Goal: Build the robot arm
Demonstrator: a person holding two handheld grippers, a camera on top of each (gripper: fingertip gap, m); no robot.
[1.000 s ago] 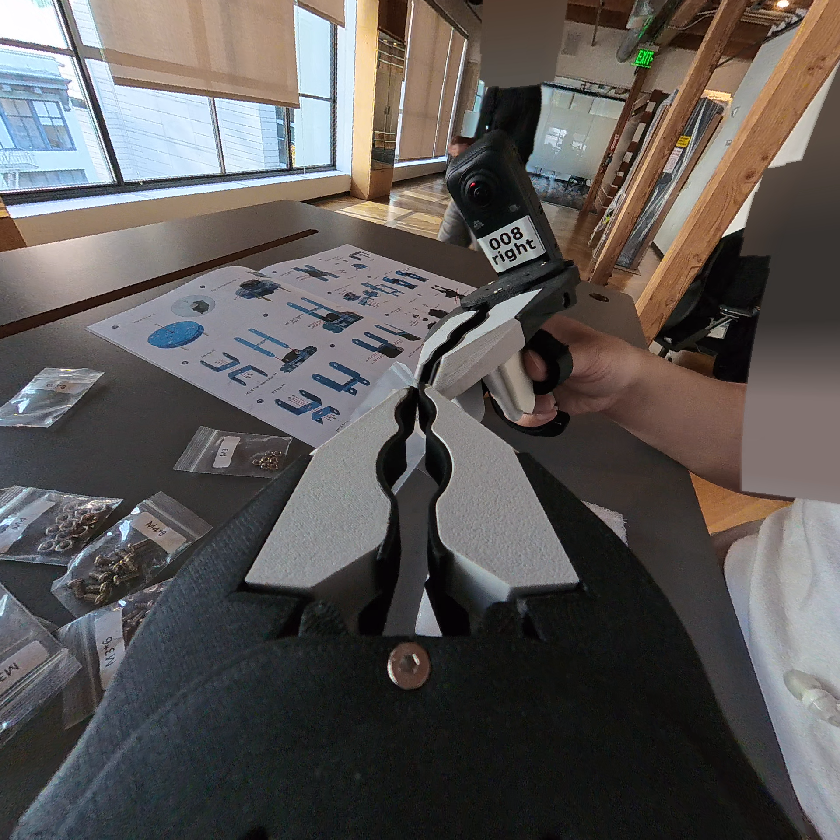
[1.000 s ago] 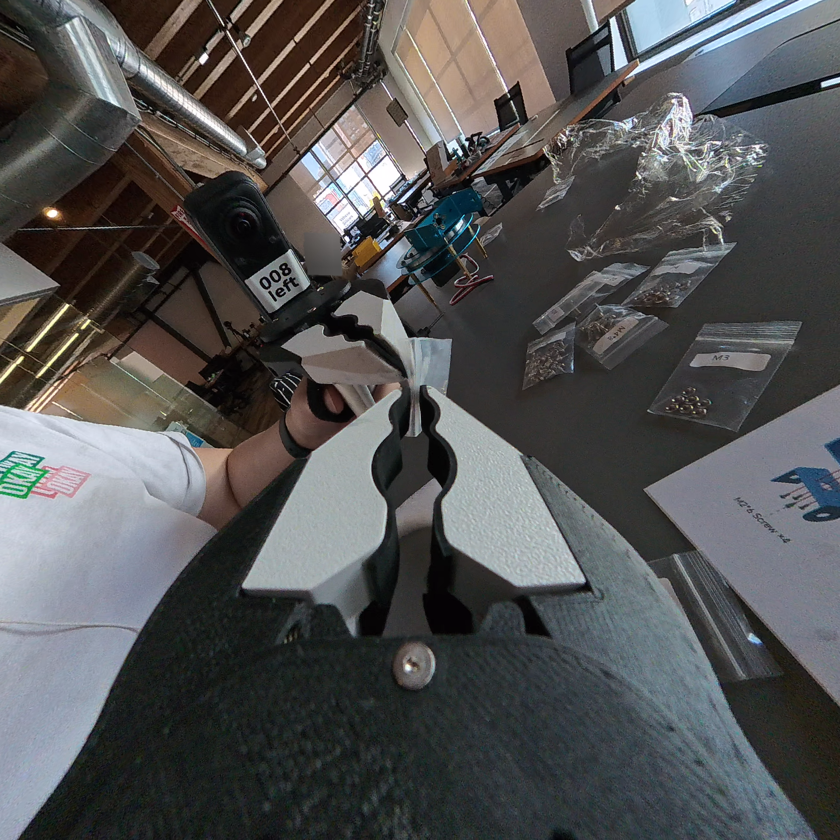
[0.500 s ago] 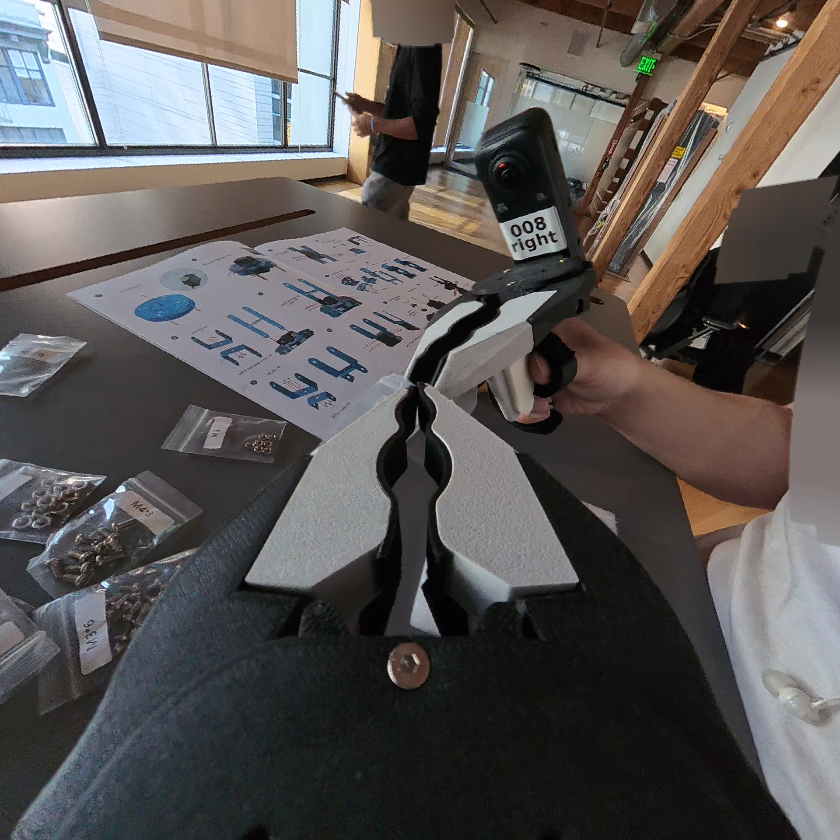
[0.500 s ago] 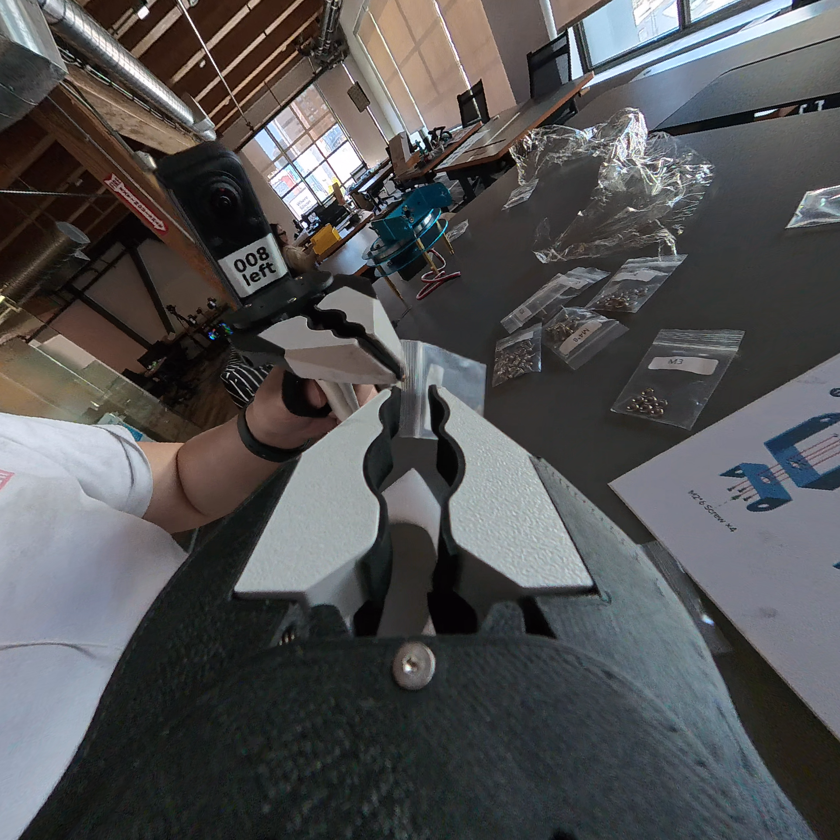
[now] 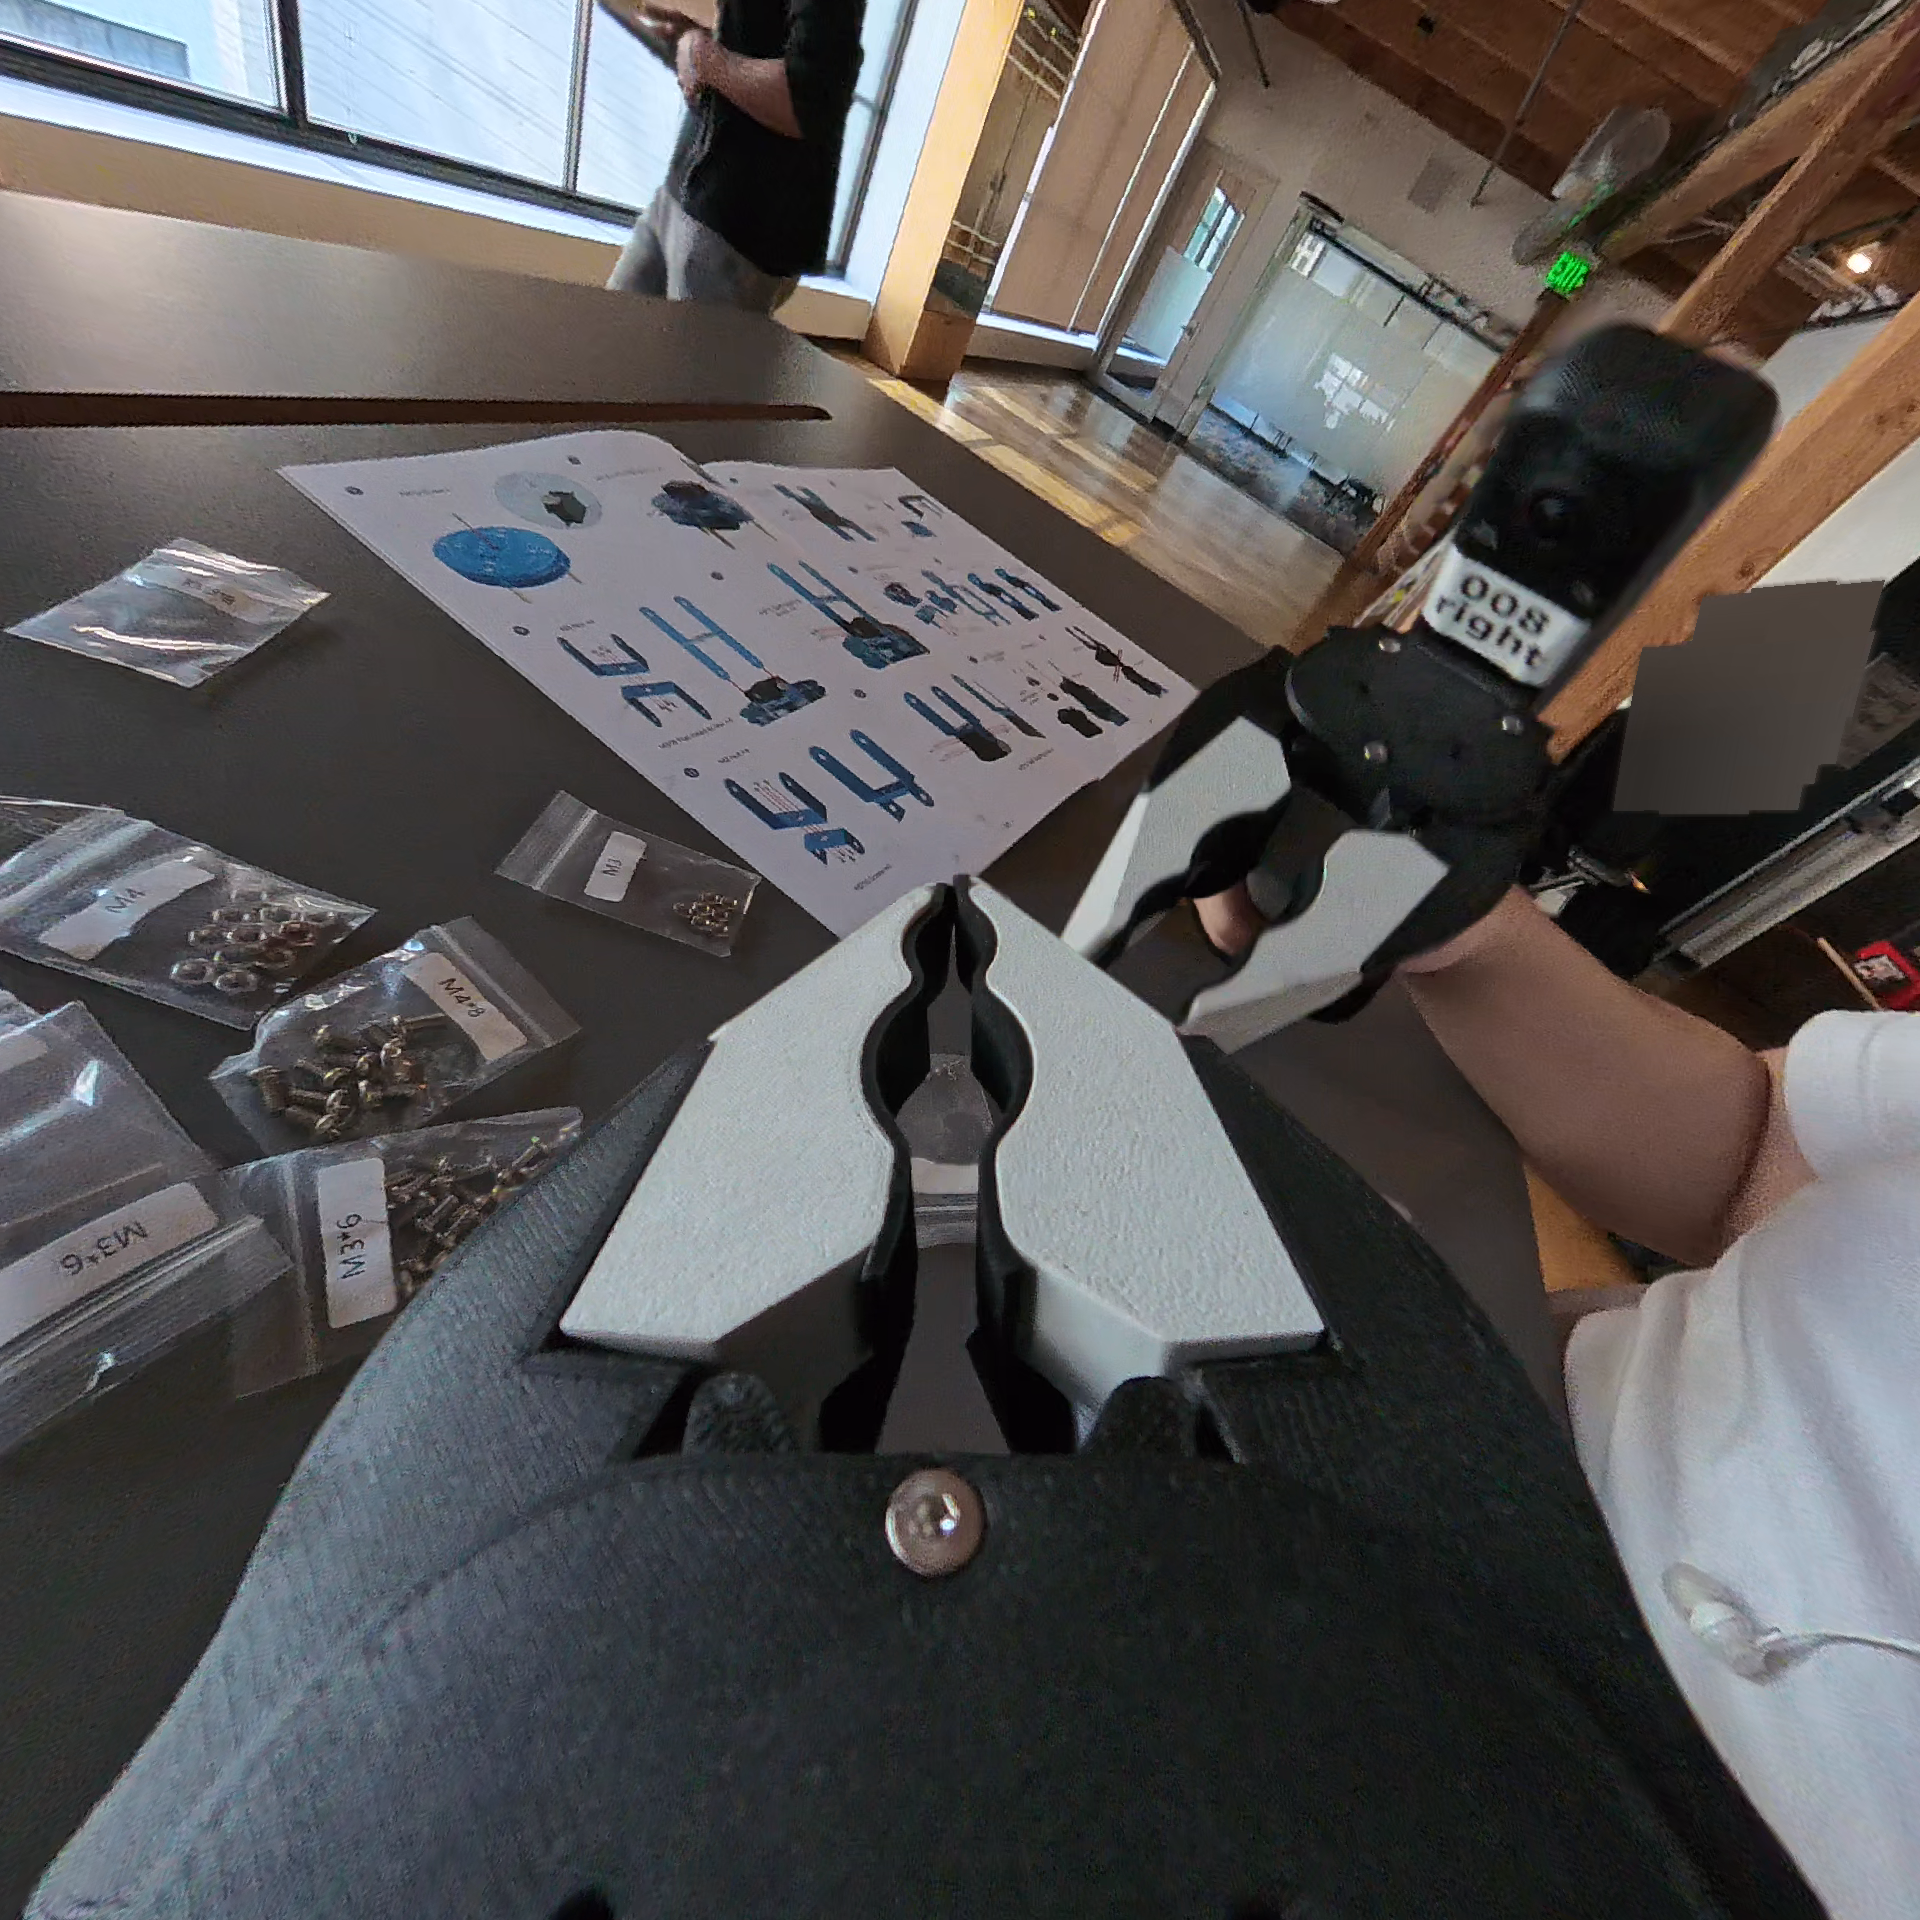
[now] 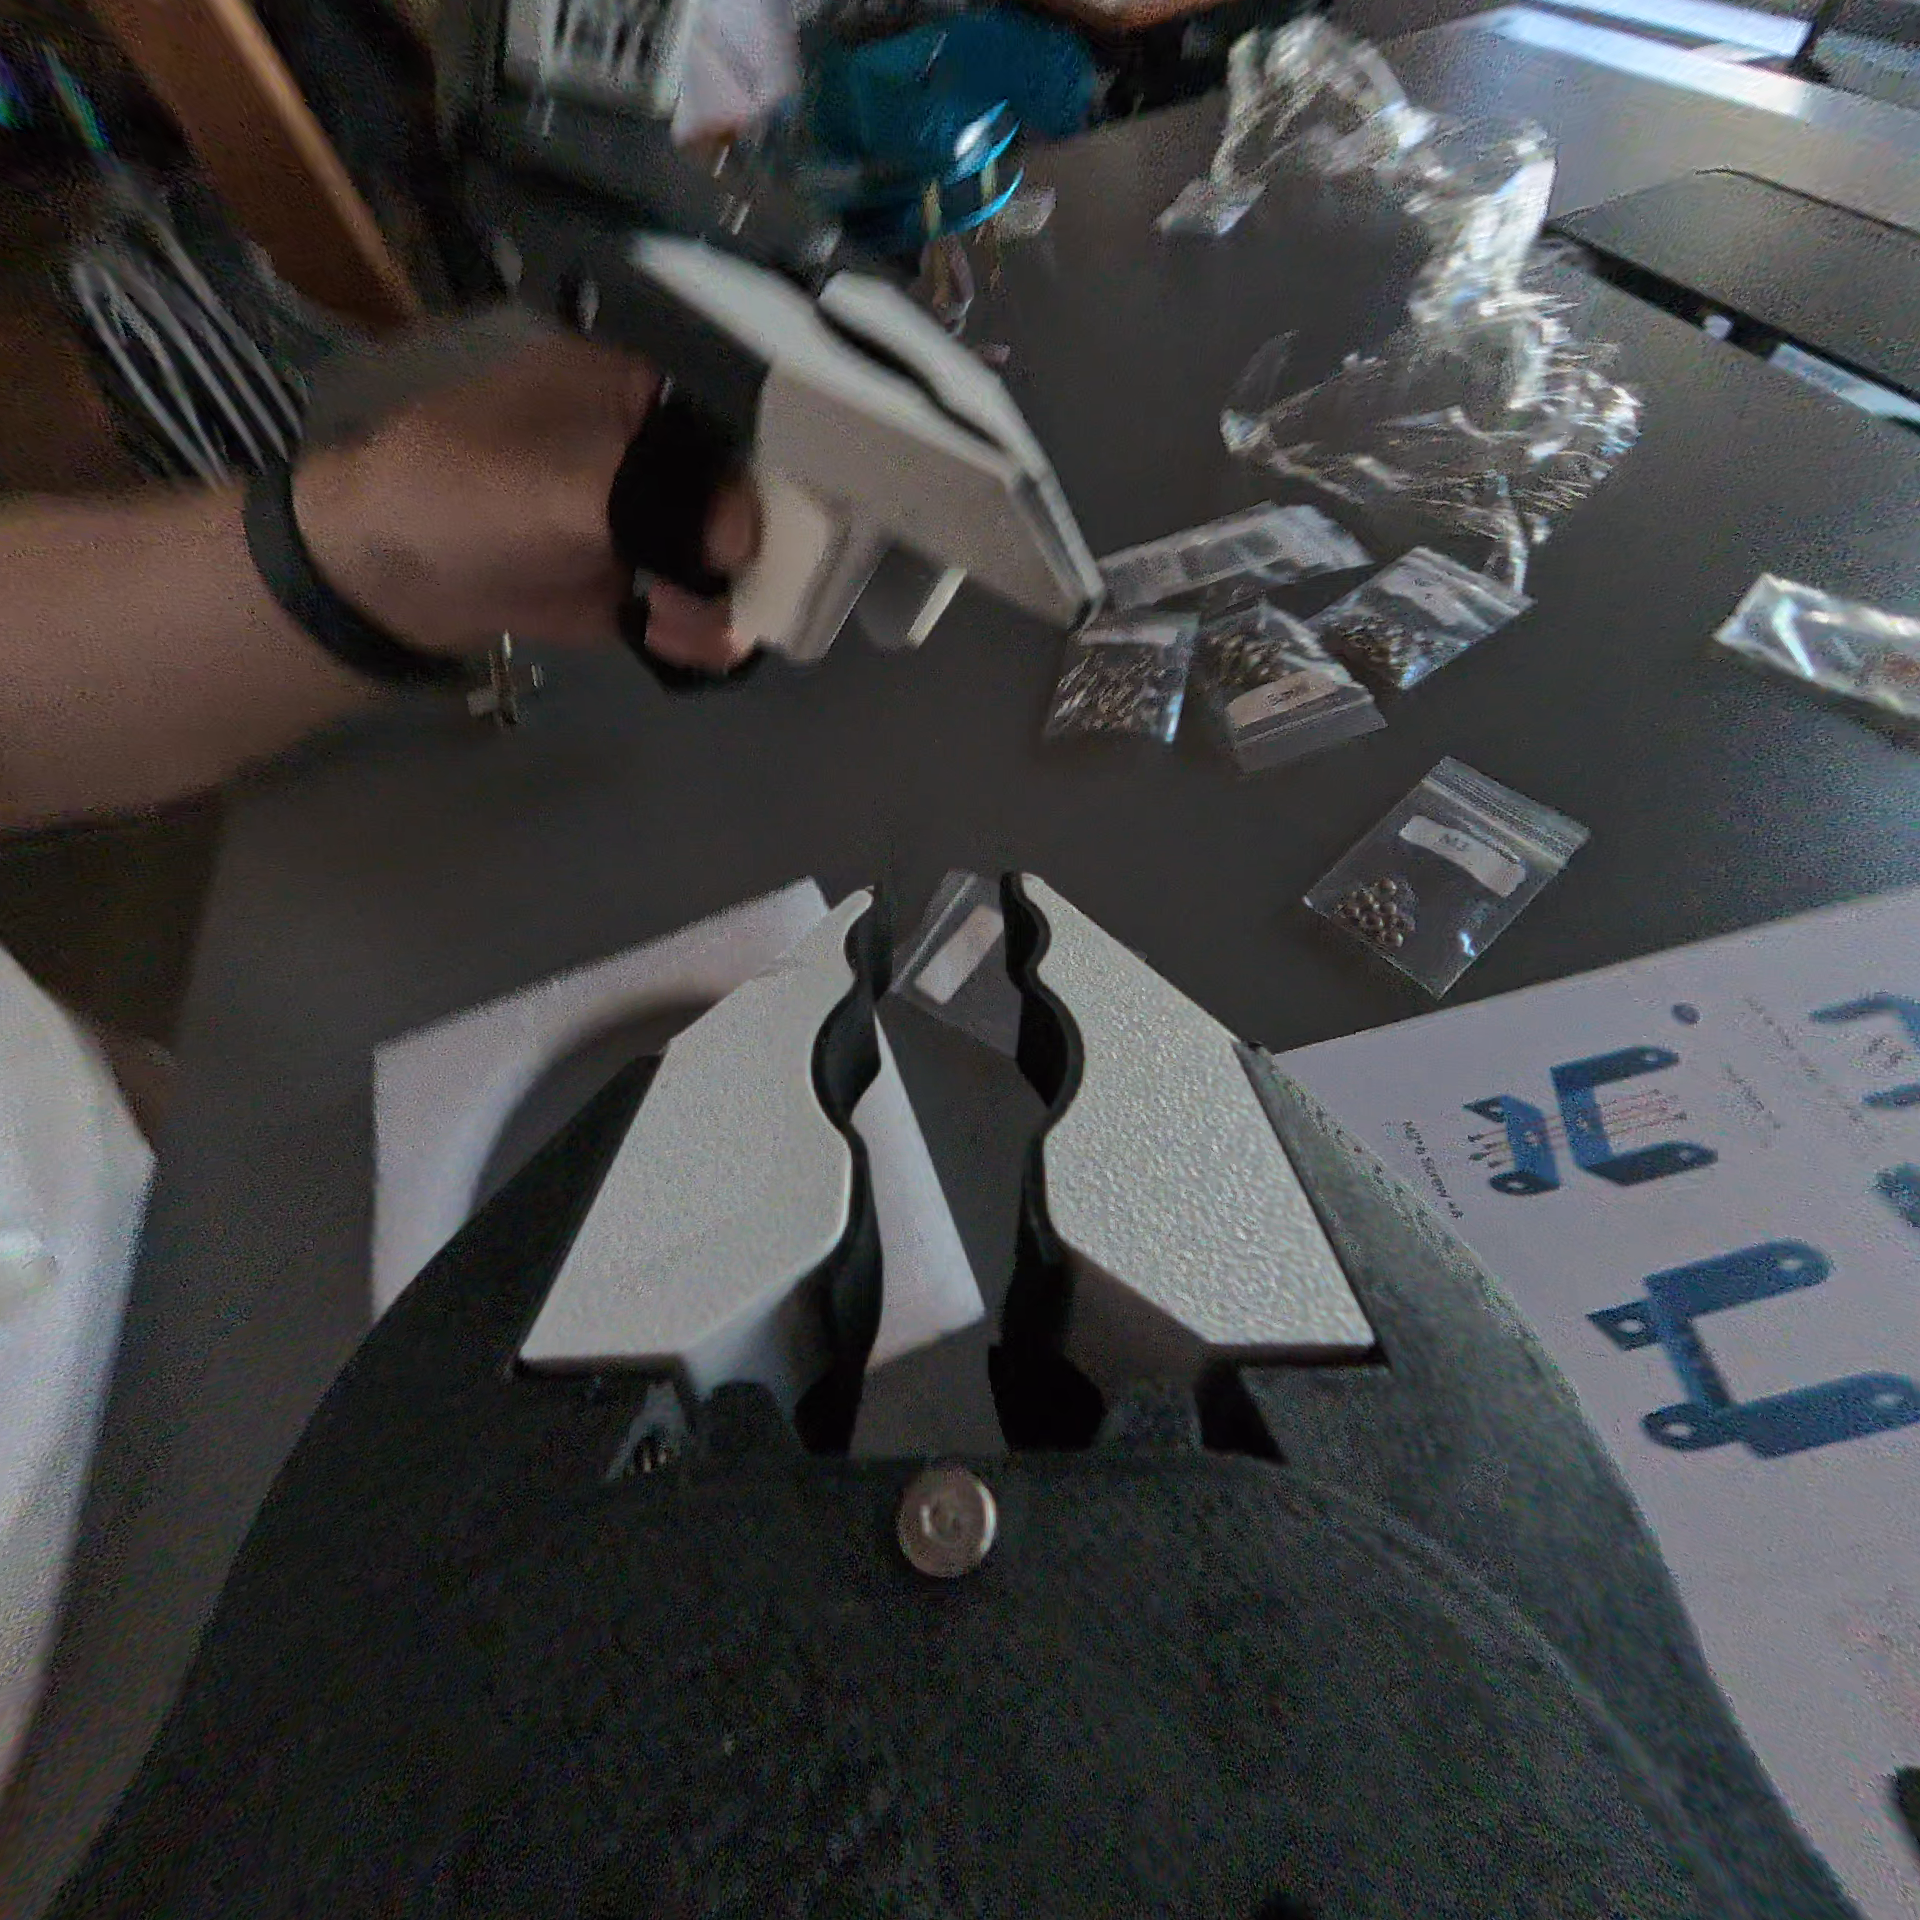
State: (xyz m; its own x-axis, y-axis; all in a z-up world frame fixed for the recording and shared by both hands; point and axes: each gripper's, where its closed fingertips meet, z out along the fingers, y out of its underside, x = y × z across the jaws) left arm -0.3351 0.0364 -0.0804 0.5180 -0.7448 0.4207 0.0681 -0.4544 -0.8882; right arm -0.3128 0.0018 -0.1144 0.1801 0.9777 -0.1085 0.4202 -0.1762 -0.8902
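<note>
Dark table: right tongs now parted, off small bag; left tongs apart.

Small clear zip bag with a white label lay on the dark table, just past the parted tips of the right gripper. Left gripper was closed with tips touching. In the blurred right wrist view its tips sat near the screw bags farther off.

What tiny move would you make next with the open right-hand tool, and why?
Probably lower the right gripper a little and close it on the small clear bag. Its jaws stand open with that bag lying just past the tips on the dark table, while the left gripper is shut, away by the other bags.
</note>
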